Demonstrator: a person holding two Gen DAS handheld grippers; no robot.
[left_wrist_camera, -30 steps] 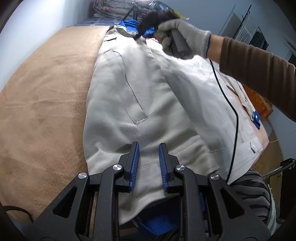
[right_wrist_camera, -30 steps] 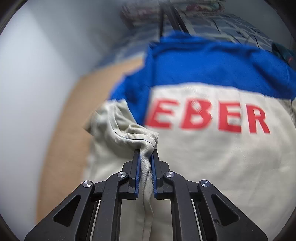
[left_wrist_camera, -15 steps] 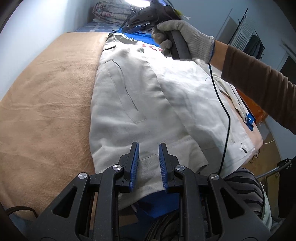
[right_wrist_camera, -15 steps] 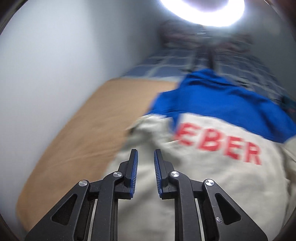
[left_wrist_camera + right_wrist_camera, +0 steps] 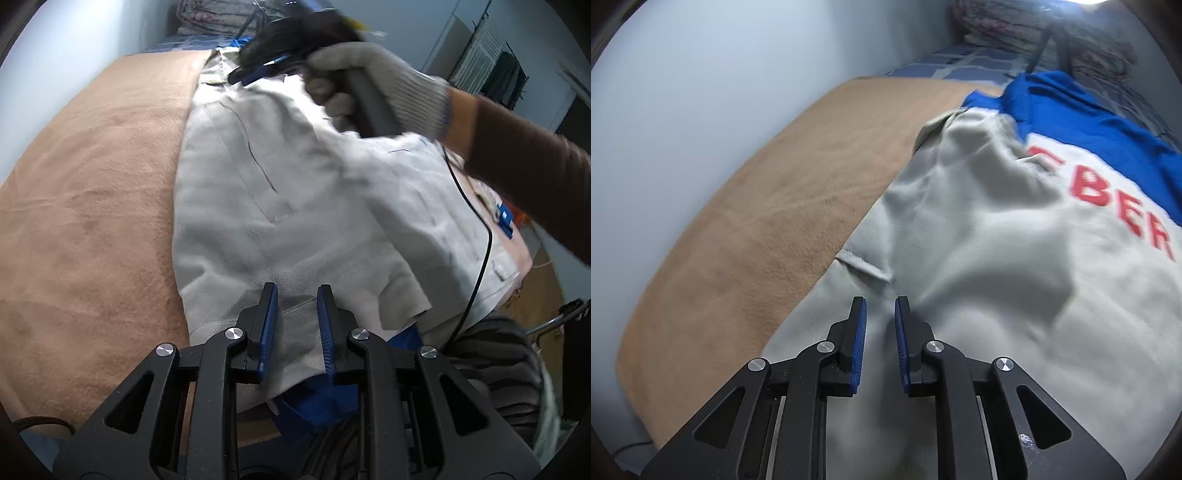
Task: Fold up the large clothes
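A wide tan blanket (image 5: 85,206) covers the bed, running up to a pale wall (image 5: 701,92) on one side. Spread across it lies the big garment — a beige work jacket (image 5: 280,206) with a blue upper panel (image 5: 1082,110) and red lettering (image 5: 1108,199) on its back, the cloth rumpled near the shoulder. Over on the far end of the jacket, a gloved hand (image 5: 373,85) grips a grey handle, a brown sleeve (image 5: 532,162) trailing behind it and a thin black cable (image 5: 476,258) dangling across the fabric. Down at the near hem sits the left gripper (image 5: 294,306), blue pads slightly apart with jacket cloth showing in the gap (nothing visibly pinched). And the right gripper (image 5: 880,317) hangs above the jacket's side, jaws a little apart — no cloth caught between them.
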